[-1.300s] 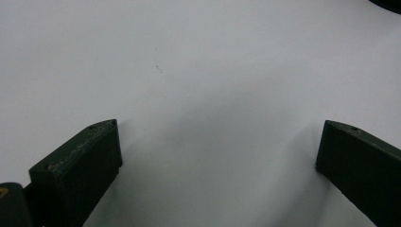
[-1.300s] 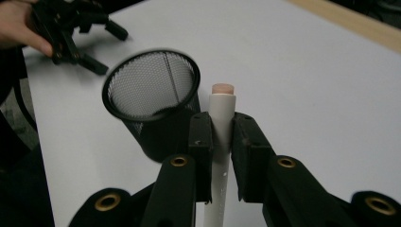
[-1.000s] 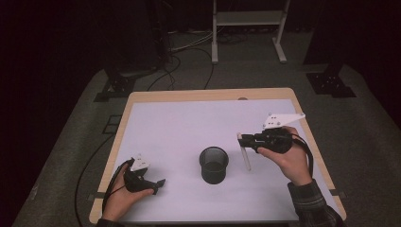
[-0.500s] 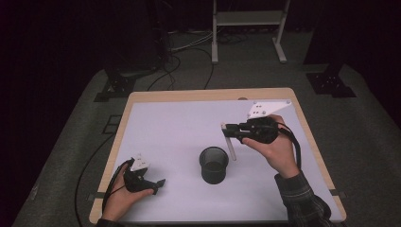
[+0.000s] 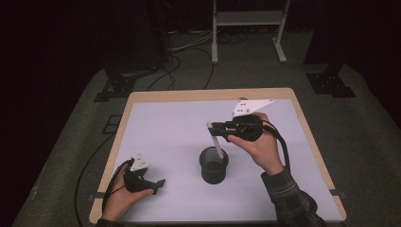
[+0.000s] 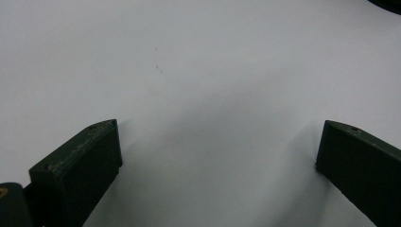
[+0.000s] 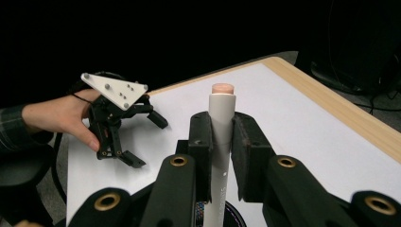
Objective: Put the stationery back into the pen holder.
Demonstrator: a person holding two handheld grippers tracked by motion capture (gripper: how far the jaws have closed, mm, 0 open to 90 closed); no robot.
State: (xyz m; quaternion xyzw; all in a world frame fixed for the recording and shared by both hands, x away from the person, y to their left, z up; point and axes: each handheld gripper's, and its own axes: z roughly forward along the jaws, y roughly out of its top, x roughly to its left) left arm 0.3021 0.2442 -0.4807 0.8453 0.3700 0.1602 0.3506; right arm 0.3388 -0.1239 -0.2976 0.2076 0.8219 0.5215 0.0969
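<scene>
Since the earlier frame we see the right gripper (image 5: 213, 127) carry the white pen (image 5: 216, 144) from the cup's (image 5: 213, 165) 3 o'clock to above it, jaws clamped on it. At 7 o'clock the left gripper (image 5: 156, 185) rests on the table (image 5: 161, 137), jaws wide apart.

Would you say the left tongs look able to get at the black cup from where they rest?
Probably yes. The left tongs sit open on the table, with bare mat between them and the black cup. The right tongs hold a white pen above it, though.
</scene>
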